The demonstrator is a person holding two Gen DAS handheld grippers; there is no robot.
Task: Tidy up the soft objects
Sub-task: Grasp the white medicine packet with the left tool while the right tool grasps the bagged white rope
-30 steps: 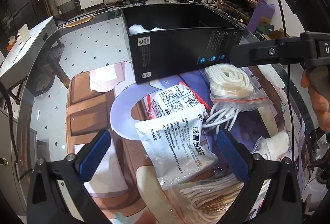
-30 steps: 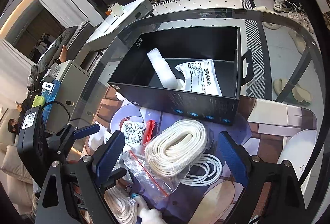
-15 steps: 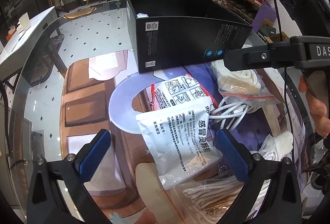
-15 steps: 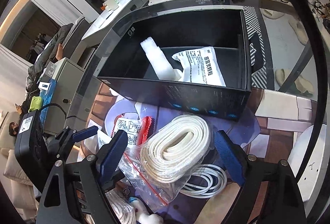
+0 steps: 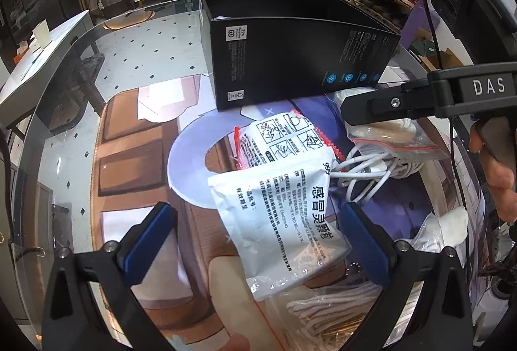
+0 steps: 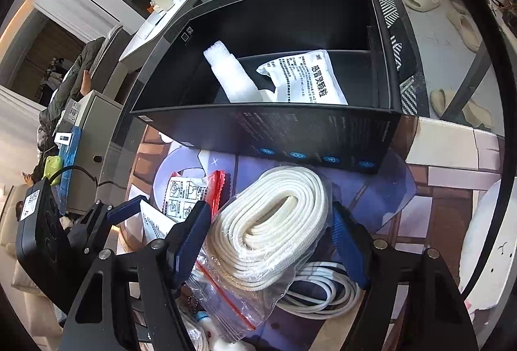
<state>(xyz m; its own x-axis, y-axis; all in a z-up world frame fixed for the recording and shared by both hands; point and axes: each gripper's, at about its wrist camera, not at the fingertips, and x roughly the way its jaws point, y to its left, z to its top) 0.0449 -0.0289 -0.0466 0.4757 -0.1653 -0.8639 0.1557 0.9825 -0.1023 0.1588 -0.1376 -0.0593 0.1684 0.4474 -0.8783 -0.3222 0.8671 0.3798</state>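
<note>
White braided rope coil (image 6: 274,221), bagged in a clear zip bag (image 6: 226,296), lies on the worktop (image 6: 452,205) just in front of the black box (image 6: 290,131), on the near side of its front wall. Right claw (image 6: 268,241) straddles the coil, one blue pad on each flank; jaws have just been closing with the coil between them, and a gap shows at each pad, so not gripping yet. Left claw (image 5: 255,241) hangs released over a white sachet (image 5: 284,215), also near side of the box, nothing pinched.

Coil is an elongated oval. Long axis runs from near the claw up toward the box's front wall, angled to the right; the pads come at it across the short axis, which is the right way round.

Risks, my read:
- Pads catch only slack bag film, not rope; bag slides out or tears on lift.
- Loose white cable (image 6: 323,289) lies under the bag edge and could get dragged up with it.
- Left-hand pad sits next to the sachets (image 6: 184,192) beside the coil; could snag one.
- Coil sags when lifted and clips the box's front wall going in.
</note>
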